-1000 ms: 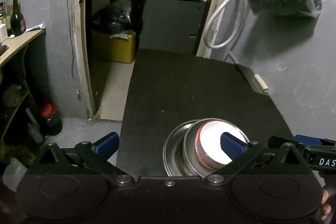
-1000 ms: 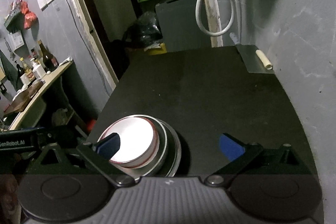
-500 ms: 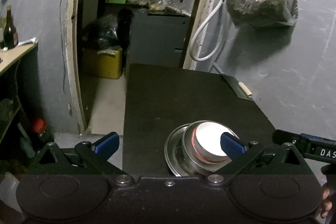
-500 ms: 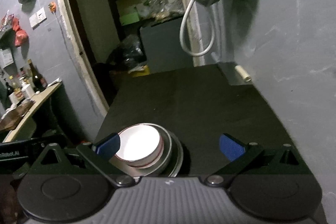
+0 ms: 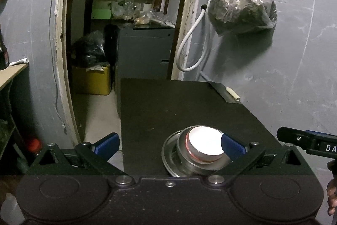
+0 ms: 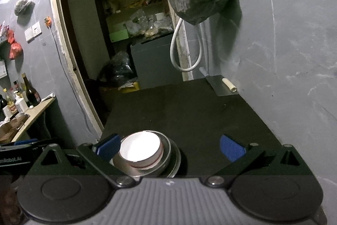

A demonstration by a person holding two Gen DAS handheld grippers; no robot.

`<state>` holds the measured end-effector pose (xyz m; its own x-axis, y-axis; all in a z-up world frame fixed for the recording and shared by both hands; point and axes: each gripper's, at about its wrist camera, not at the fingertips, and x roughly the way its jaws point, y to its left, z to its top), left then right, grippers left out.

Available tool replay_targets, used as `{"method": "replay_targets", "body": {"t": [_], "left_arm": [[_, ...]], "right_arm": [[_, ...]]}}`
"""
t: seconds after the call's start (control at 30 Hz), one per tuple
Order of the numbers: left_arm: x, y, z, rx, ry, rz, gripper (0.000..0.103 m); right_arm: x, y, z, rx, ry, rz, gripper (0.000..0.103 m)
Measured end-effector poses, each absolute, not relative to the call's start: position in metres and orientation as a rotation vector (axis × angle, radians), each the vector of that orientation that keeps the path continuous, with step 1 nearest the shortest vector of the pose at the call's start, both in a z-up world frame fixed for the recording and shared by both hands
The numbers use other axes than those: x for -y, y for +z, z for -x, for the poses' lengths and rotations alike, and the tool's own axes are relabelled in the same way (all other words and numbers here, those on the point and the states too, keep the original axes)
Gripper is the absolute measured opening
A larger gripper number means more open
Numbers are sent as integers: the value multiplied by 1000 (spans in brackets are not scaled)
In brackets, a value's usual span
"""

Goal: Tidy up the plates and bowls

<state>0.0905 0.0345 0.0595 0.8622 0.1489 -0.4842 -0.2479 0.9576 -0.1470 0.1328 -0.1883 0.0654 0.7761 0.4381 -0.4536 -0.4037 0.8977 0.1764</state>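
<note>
Pulled back and lifted since a second ago: stack of dishes now smaller in both views, more of the doorway and wall showing. White bowl nested in a steel bowl, that on a steel plate, all stacked at the near edge of the black table. In the left wrist view, stack at lower centre-right, tucked just behind the right blue fingertip, nothing clamped; left gripper spread wide, its other pad out over the floor at lower left. In the right wrist view, same white bowl and steel bowl at lower centre-left, just beside the left blue pad; right gripper likewise spread wide and empty, its right pad over bare tabletop. Tip of the right gripper visible at the right edge of the left view, with a bit of a hand below it. Farther up the table, at its far right corner, a cleaver with a pale handle lying flat against the grey wall. Above it, upper right, a clear plastic bag of dark stuff hung on the wall, a white hose looping beneath. Upper centre, an open doorway onto a cluttered storeroom: shelves, a grey cabinet, a yellow box. Left edge of the right view, a wooden counter with bottles.
</note>
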Motion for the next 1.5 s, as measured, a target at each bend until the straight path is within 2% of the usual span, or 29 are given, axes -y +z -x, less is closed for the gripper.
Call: {"method": "replay_targets", "body": {"t": [0.53,1.5], "left_arm": [[-49,48,-44,-490,187,232,102],[-30,33,9,-522,208,183,102]], "right_arm": [[185,61,-91,-496,421,-48,103],[196,44,-44,-498,442,-84,103]]}}
